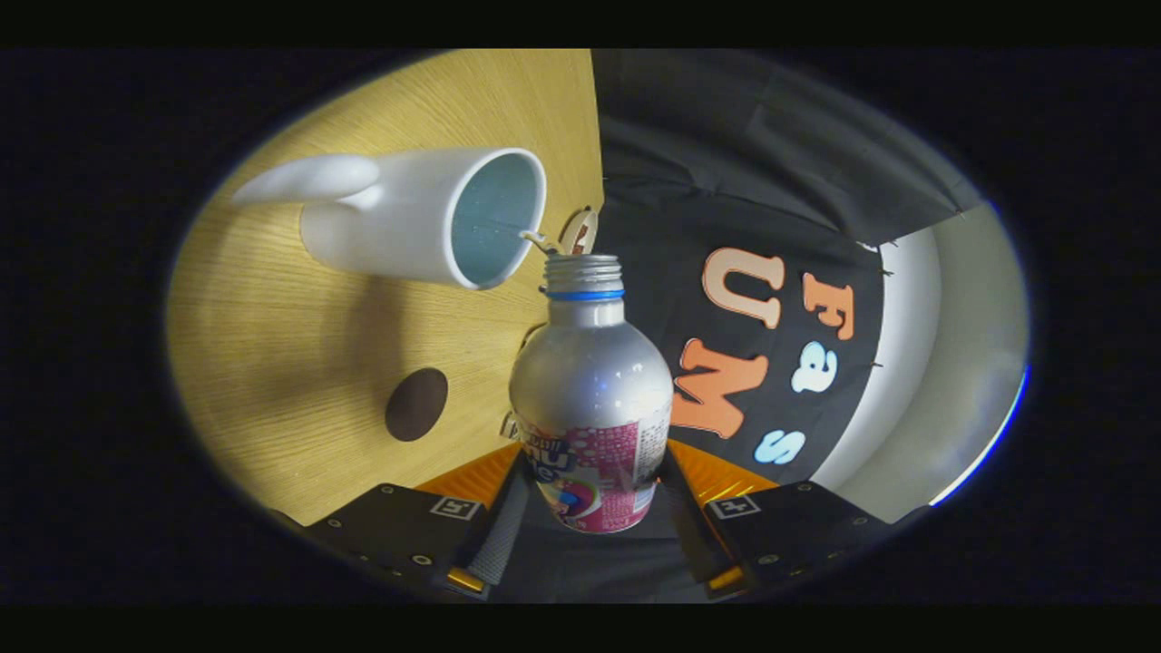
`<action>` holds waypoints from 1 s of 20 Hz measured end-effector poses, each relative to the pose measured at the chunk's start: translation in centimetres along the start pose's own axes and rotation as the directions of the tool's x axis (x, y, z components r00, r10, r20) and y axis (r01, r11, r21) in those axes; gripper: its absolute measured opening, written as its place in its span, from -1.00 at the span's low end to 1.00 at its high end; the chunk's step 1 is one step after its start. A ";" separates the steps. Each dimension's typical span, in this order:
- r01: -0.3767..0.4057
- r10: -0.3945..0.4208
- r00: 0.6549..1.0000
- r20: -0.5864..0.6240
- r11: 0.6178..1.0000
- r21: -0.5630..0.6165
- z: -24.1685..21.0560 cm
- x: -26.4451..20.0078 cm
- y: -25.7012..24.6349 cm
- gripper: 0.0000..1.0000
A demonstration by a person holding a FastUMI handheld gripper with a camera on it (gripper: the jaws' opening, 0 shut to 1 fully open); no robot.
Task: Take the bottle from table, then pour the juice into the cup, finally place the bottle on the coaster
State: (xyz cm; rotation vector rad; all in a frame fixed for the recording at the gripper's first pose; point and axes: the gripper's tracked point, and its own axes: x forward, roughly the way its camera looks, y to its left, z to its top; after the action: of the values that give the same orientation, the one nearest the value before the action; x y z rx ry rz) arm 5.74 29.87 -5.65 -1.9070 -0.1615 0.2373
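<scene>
Both jaws clamp the silver bottle (591,390); its uncapped threaded neck wears a blue ring, tipped towards the white cup (426,216); pink label below.

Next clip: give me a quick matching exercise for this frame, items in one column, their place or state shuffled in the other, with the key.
Items:
1. bottle
2. cup
3. coaster
4. gripper

Places or states:
A. white, its open mouth right by the bottle's neck
B. dark round disc lying bare on the wooden table
C. silver, uncapped, held between the fingers
D. shut on the bottle's labelled lower half

Pairs: 1-C, 2-A, 3-B, 4-D
</scene>
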 end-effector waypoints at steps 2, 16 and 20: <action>-0.001 0.001 1.000 0.000 1.000 -0.009 -0.1 0.0 -0.1 0.51; -0.008 0.008 1.000 0.007 0.999 -0.042 -0.1 -0.1 -0.6 0.50; -0.015 0.016 1.000 0.013 0.999 -0.051 0.0 0.0 -0.6 0.50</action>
State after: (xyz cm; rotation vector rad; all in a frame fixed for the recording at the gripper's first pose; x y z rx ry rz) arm 5.75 30.12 -5.11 -1.9585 -0.1627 0.2585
